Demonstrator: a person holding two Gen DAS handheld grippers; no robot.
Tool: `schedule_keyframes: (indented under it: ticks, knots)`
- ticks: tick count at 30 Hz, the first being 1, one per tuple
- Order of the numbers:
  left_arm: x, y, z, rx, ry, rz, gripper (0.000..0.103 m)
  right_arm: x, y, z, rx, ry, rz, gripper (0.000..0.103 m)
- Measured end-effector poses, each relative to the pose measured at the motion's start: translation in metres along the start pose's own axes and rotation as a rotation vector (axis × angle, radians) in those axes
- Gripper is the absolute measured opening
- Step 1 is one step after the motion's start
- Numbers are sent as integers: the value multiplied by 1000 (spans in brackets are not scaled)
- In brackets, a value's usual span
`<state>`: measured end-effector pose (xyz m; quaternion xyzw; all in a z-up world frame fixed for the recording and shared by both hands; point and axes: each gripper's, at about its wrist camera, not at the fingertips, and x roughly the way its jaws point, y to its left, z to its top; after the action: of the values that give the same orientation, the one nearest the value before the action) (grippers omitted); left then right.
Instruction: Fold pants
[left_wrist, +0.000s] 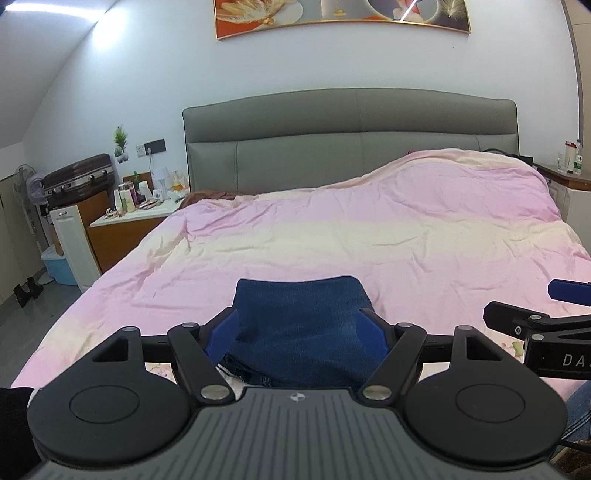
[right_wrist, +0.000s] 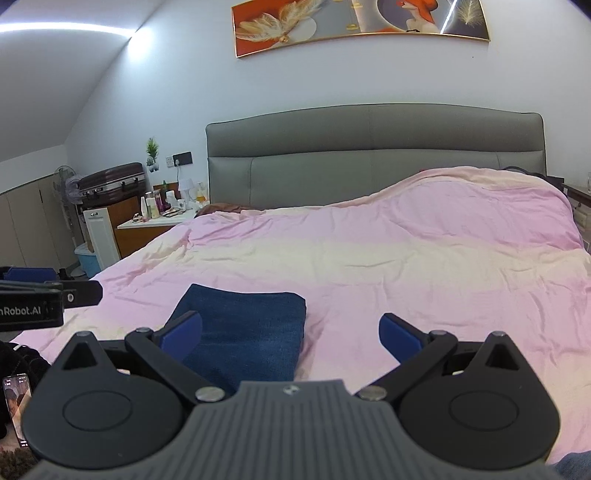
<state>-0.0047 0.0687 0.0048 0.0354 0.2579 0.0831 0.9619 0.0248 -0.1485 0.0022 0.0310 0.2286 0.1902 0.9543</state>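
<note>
Left gripper (left_wrist: 301, 325) jaws spread wide, nothing pinched, folded jeans (left_wrist: 301, 317) lying just beyond blue pads. Right gripper (right_wrist: 291, 332) jaws fully released, empty, jeans under its left pad. Jeans rest on pink bedspread (right_wrist: 406, 266), near foot edge; grey headboard (right_wrist: 369, 155) behind.

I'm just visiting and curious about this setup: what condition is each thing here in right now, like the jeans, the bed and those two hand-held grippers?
Jeans: folded into a compact rectangle, lying flat on the bed.
Left hand-held gripper: jaws wide open, holding nothing.
Right hand-held gripper: jaws wide open, holding nothing.
Bed cover: spread over the bed, wrinkled.
Suitcase: closed, lying flat on a cabinet.
</note>
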Motion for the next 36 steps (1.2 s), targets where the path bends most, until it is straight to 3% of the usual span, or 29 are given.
schedule_keyframes:
  ticks: [11,17,36]
  knots:
    - [44,3,-28,0,146,-29,86,50,16,-31,-37,158,-37,98]
    - [55,3,-33,5,187,-22,86,66,12,-37,-29,199,-46,98]
    - [46,0,-27,32,174,-22,86,53,11,-36,-26,166,-18,98]
